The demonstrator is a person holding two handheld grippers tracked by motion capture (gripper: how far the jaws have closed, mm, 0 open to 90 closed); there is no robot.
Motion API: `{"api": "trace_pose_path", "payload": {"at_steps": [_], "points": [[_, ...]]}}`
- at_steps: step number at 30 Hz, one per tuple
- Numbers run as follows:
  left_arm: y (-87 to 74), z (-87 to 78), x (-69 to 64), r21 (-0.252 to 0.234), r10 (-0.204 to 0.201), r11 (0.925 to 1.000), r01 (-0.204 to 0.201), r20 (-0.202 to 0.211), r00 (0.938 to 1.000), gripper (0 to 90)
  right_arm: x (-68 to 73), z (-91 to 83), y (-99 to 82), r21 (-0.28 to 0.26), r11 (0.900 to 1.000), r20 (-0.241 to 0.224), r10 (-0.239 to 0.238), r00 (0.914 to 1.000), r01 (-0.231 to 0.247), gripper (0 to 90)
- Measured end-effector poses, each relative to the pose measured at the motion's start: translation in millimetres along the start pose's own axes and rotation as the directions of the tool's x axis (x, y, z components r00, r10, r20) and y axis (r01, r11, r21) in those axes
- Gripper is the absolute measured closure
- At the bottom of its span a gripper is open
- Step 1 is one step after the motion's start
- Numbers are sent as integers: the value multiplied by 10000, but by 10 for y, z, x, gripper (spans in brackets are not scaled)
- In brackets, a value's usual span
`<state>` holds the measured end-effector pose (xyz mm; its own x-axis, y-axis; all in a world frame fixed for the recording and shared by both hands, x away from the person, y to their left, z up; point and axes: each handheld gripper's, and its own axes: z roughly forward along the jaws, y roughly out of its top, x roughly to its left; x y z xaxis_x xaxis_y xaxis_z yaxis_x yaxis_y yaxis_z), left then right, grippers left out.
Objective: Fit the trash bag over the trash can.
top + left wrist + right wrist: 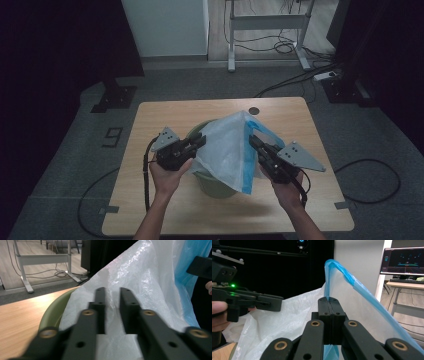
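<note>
A green bin [215,186] stands mid-table, with a translucent white bag [227,145] edged in blue draped over it and lifted to a peak. My right gripper [252,140] holds the bag's right side. In the right gripper view its jaws [331,300] are pressed together on the blue edge [342,273]. My left gripper [202,140] is at the bag's left side over the bin rim [53,312]. Its jaws [112,293] stand a narrow gap apart with the bag's film [140,270] between them. The left gripper [270,303] also shows across the bag in the right gripper view.
The wooden table [165,115] has a small round grommet [254,110] at its back edge. Beyond it stand a white desk frame [267,22], floor cables and a power strip [327,76]. A lit monitor [403,260] stands on a desk to the right.
</note>
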<state>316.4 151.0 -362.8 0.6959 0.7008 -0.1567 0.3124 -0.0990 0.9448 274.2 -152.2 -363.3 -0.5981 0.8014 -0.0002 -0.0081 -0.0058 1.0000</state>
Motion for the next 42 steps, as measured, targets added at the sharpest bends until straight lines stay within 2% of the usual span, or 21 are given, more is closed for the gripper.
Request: {"api": "trace_pose_path", "payload": {"at_steps": [2, 5, 6, 7, 8, 9, 12, 18, 22, 23, 26, 32, 33, 36, 37, 38, 39, 40, 41, 42], "points": [[-22, -13, 2, -89, -77, 9999, 78, 47, 10000, 898, 0, -4, -4, -3, 10000, -9, 9, 10000, -9, 885], [-55, -54, 18, -306, -133, 9994, 134, 17, 9999, 900, -19, -36, -22, -42, 9999, -93, 119, 9999, -120, 868], [-64, -72, 30, -428, -226, 9988, 228, 54, 9997, 900, -19, -36, -22, -42, 9999, -93, 119, 9999, -120, 868], [-79, -114, 66, -599, -451, 9971, 461, 184, 9988, 900, -37, -55, -37, -50, 9997, -151, 220, 9996, -221, 824], [-79, -114, 66, -599, -451, 9971, 461, 184, 9988, 900, -37, -55, -37, -50, 9997, -151, 220, 9996, -221, 824], [-90, -163, 104, -725, -675, 9950, 693, 259, 9974, 900, -58, -77, -58, -69, 9994, -102, 332, 9994, -333, 787], [-102, -206, 136, -835, -859, 9926, 879, 272, 9959, 900, -77, -109, -94, -100, 9990, -175, 434, 9989, -436, 746], [-159, -306, 231, -1022, -1217, 9871, 1233, 211, 9923, 900, -79, -142, -159, -167, 9971, -502, 736, 9960, -745, 732], [-176, -335, 264, -1076, -1348, 9848, 1365, 231, 9906, 900, -81, -129, -171, -136, 9976, -500, 677, 9965, -684, 799], [-185, -348, 277, -1081, -1386, 9842, 1403, 235, 9901, 900, -89, -110, -172, -129, 9973, -607, 714, 9956, -723, 854], [-190, -370, 292, -1128, -1399, 9835, 1414, 211, 9899, 900, -91, -77, -161, -100, 9977, -615, 663, 9959, -670, 888], [-192, -437, 341, -1454, -1631, 9757, 1640, 175, 9864, 900, -90, -69, -164, 145, 9976, -216, 684, 9974, -681, 889], [-194, -463, 364, -1581, -1747, 9717, 1755, 193, 9844, 900, -124, -77, -190, 296, 9959, -42, 853, 9963, -851, 889], [-200, -486, 381, -1680, -1801, 9692, 1800, 148, 9835, 900, -172, -91, -223, 432, 9940, 146, 995, 9949, -1000, 889], [-210, -508, 392, -1765, -1852, 9668, 1846, 131, 9826, 900, -233, -113, -258, 548, 9912, 423, 1184, 9921, -1207, 889], [-210, -508, 392, -1765, -1852, 9668, 1846, 131, 9826, 900, -233, -113, -258, 548, 9912, 423, 1184, 9921, -1207, 889], [-223, -531, 399, -1847, -1867, 9652, 1852, 94, 9824, 900, -299, -144, -291, 631, 9891, 663, 1287, 9895, -1329, 889], [-223, -531, 399, -1847, -1867, 9652, 1852, 94, 9824, 900, -299, -144, -291, 631, 9891, 663, 1287, 9895, -1329, 889], [-236, -555, 403, -1953, -1881, 9630, 1855, 50, 9821, 900, -370, -179, -317, 659, 9876, 952, 1356, 9862, -1422, 889], [-236, -555, 403, -1953, -1881, 9630, 1855, 50, 9821, 900, -370, -179, -317, 659, 9876, 952, 1356, 9862, -1422, 889]]}}
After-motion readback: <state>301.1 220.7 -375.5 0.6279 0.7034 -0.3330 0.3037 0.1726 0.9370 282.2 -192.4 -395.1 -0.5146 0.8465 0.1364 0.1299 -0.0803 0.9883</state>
